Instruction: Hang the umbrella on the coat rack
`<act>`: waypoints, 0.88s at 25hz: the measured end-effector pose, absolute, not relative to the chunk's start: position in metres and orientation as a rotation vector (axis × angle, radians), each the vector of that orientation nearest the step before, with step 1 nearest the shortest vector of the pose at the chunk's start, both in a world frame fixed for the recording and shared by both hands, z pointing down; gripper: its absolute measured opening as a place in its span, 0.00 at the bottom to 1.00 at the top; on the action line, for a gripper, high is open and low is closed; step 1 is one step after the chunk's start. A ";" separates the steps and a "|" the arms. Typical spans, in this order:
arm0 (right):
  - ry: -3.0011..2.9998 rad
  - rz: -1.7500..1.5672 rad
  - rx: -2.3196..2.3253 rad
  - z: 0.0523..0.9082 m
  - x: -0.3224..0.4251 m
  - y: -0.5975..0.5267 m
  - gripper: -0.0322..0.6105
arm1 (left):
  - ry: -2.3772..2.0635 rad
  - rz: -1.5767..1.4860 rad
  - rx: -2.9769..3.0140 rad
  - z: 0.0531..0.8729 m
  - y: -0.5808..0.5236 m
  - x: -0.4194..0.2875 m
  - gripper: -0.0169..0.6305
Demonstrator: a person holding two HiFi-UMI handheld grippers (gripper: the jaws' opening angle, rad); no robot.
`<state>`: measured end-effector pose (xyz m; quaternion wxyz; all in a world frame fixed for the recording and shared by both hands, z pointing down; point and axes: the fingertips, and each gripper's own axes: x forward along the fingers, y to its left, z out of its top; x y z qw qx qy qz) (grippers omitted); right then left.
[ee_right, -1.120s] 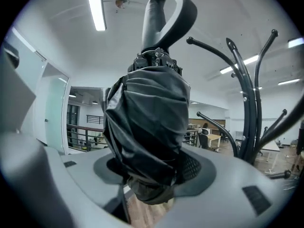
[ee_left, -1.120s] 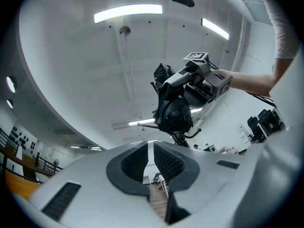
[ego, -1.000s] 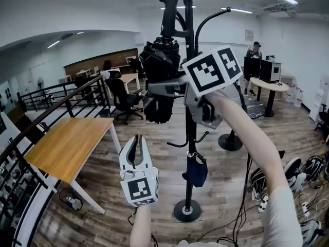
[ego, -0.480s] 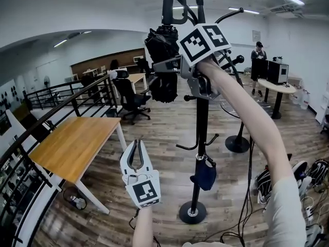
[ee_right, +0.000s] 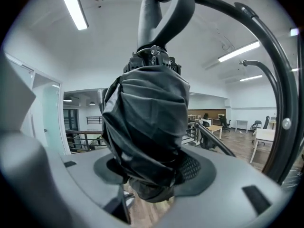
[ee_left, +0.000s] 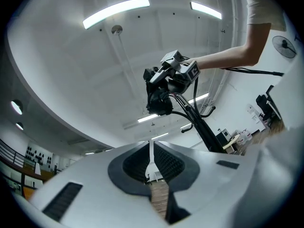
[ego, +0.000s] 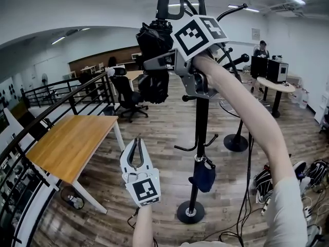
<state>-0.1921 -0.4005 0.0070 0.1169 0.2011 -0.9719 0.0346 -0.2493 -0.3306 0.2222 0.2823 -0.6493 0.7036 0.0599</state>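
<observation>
Umbrella [ego: 153, 89], folded and black, is held in the right gripper [ego: 155, 67]; its long axis is read as near vertical, with the curved handle [ego: 163, 4] uppermost and the bundled canopy end pointing down. It is carried high, just beside the top of the coat rack [ego: 200, 122], on the pole's left in the head view. In the right gripper view the jaws are seen clamped on the canopy bundle, with the pads pressed into the fabric on both sides. The left gripper [ego: 136, 143] is held low and pointed upward, well apart from the umbrella; its jaws are seen brought together with nothing between them.

Hard to make out: the handle's top is cut by the upper edge of the head view; whether the handle touches the rack's curved arm [ee_right: 286, 99] cannot be told; the umbrella's lower end is hidden behind the jaws in the right gripper view. A dark pouch [ego: 202, 174] is noted on a lower hook; a wooden desk [ego: 72, 140] is noted at left.
</observation>
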 end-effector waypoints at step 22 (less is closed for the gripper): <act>-2.749 0.323 0.914 -0.003 -0.209 -0.424 0.47 | 1.742 0.293 -1.927 0.216 -0.327 -0.171 0.07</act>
